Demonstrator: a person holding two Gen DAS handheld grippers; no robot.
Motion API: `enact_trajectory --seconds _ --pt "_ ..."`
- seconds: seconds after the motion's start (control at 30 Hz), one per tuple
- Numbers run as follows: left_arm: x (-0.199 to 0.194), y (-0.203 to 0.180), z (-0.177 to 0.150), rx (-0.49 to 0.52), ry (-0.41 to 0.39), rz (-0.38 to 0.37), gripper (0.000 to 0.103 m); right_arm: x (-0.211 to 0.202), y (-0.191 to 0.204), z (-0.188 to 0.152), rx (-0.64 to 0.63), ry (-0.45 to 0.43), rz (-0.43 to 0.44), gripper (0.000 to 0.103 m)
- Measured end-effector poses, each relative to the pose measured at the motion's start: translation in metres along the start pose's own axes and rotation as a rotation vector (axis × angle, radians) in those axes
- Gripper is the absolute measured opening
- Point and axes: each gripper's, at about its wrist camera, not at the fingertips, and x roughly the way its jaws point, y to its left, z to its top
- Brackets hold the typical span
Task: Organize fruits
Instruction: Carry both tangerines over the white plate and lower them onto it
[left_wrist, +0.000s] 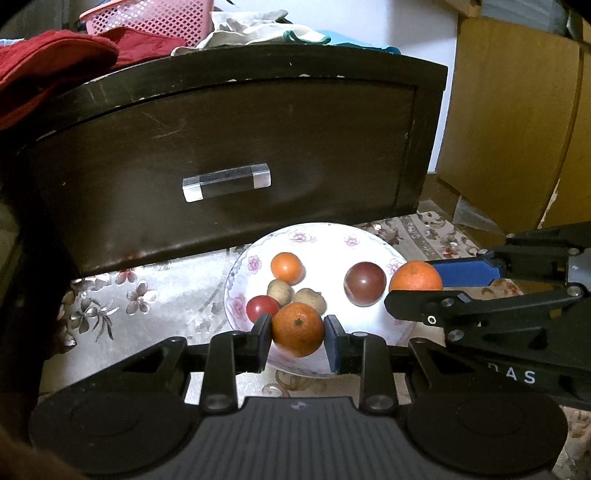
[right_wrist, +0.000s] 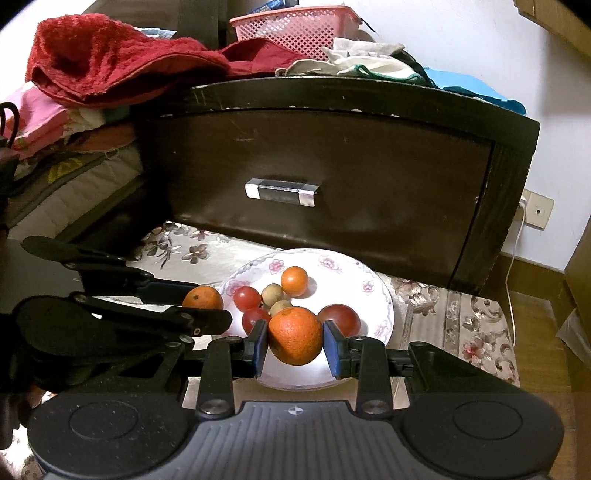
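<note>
A white floral plate (left_wrist: 334, 236) (right_wrist: 373, 284) sits on a patterned cloth before a dark drawer. My left gripper (left_wrist: 297, 332) is shut on an orange (left_wrist: 297, 328) over the plate's near left edge; this orange also shows in the right wrist view (right_wrist: 202, 297). My right gripper (right_wrist: 295, 341) is shut on another orange (right_wrist: 295, 335), which shows in the left wrist view (left_wrist: 415, 276) at the plate's right rim. On the plate lie a small orange (left_wrist: 286, 267), a dark plum (left_wrist: 365, 283), a red fruit (left_wrist: 261, 307) and two brown fruits (left_wrist: 280, 291).
The dark drawer front (left_wrist: 236, 147) with a clear handle (left_wrist: 226, 181) stands just behind the plate. Red towels (right_wrist: 110, 62), a pink basket (right_wrist: 295, 27) and cloths lie on top. A wooden cabinet (left_wrist: 517, 129) stands to the right. A bed (right_wrist: 55, 184) is at left.
</note>
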Motion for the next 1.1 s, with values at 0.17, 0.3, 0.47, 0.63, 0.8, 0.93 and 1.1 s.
enact_trajectory --seconds 0.17,0.3,0.47,0.63,0.8,0.93,1.1 --pt "0.008 0.0 0.003 0.004 0.004 0.009 0.035 0.008 -0.003 0.002 0.004 0.008 -0.01 0.029" --pt "0.014 0.0 0.005 0.006 0.008 0.013 0.035 0.013 -0.006 0.003 0.003 0.013 -0.016 0.029" --pt "0.019 0.001 0.007 0.007 0.009 0.015 0.035 0.018 -0.008 0.003 0.004 0.015 -0.023 0.029" --pt "0.028 0.004 0.008 0.001 0.017 0.016 0.034 0.025 -0.011 0.005 0.011 0.023 -0.021 0.029" --pt "0.039 0.005 0.009 -0.003 0.02 0.012 0.034 0.035 -0.014 0.005 0.011 0.035 -0.027 0.029" --pt "0.047 0.005 0.01 -0.007 0.02 0.0 0.034 0.041 -0.019 0.007 0.015 0.038 -0.031 0.029" --pt "0.058 0.005 0.009 -0.016 0.022 -0.01 0.034 0.05 -0.025 0.005 0.014 0.049 -0.04 0.029"
